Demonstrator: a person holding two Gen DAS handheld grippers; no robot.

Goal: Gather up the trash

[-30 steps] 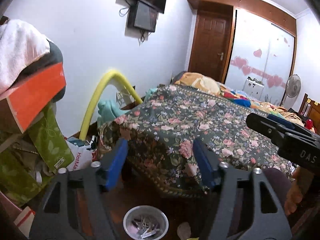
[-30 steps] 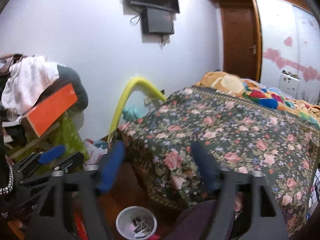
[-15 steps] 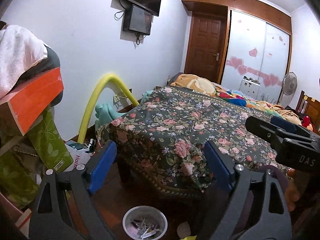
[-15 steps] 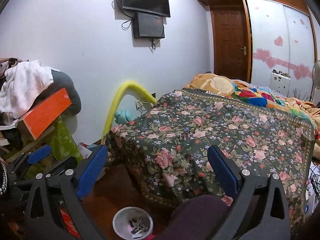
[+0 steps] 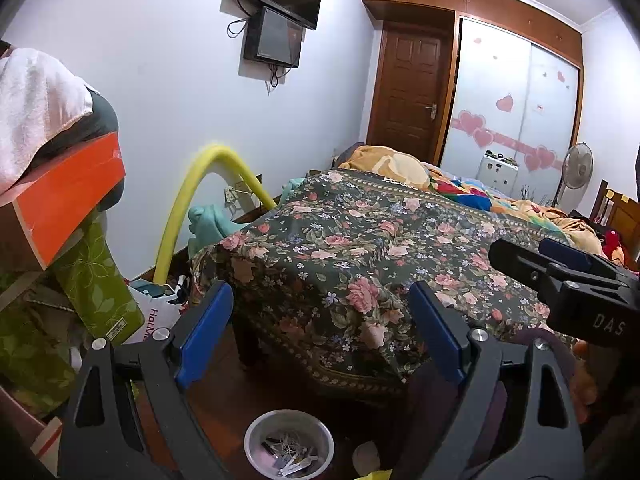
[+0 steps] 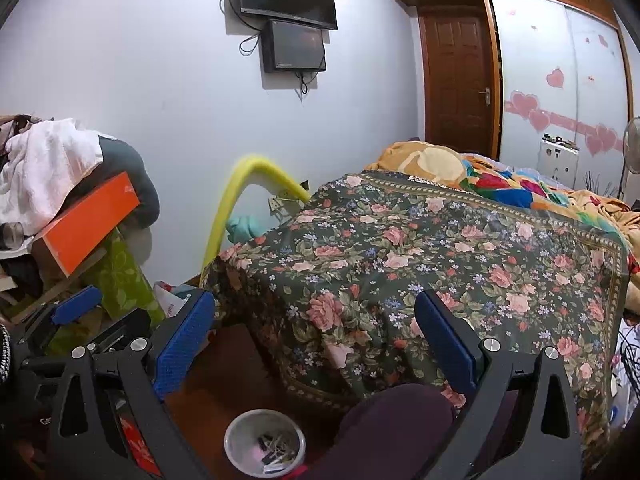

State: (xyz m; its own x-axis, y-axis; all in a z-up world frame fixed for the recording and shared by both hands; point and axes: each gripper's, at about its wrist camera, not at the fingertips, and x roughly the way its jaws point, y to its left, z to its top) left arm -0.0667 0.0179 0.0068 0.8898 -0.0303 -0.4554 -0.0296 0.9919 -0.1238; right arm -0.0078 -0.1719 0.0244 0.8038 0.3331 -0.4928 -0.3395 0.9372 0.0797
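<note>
**Both grippers spread wide above the little bin**

Here we are in the bedroom, and the left gripper (image 5: 320, 336) fills the bottom of its own view, blue pads (image 5: 204, 332) standing far apart with nothing between them. Over in the right wrist view, same story: the right gripper (image 6: 316, 340) is splayed wide, empty, its blue pads framing the corner of the floral bedspread (image 6: 420, 264).

Now the container. Low in the centre of the left wrist view sits a small round clear bin (image 5: 289, 446) on the dark wooden floor (image 5: 224, 392), and inside it lies a tangle of small scraps (image 5: 290, 454) — pale strands and little dark and white bits, too small to name. The right wrist view shows the same bin at bottom centre, just beside a dark purple knee (image 6: 392, 420).

Just right of the bin in the left view, a pale crumpled ball (image 5: 366, 456) rests on the floor, outside the bin, with a sliver of something yellow (image 5: 376, 475) at the frame's bottom edge.

At left, an orange box (image 5: 68, 204) leans on a cluttered pile with a white towel (image 5: 36, 108) on top
</note>
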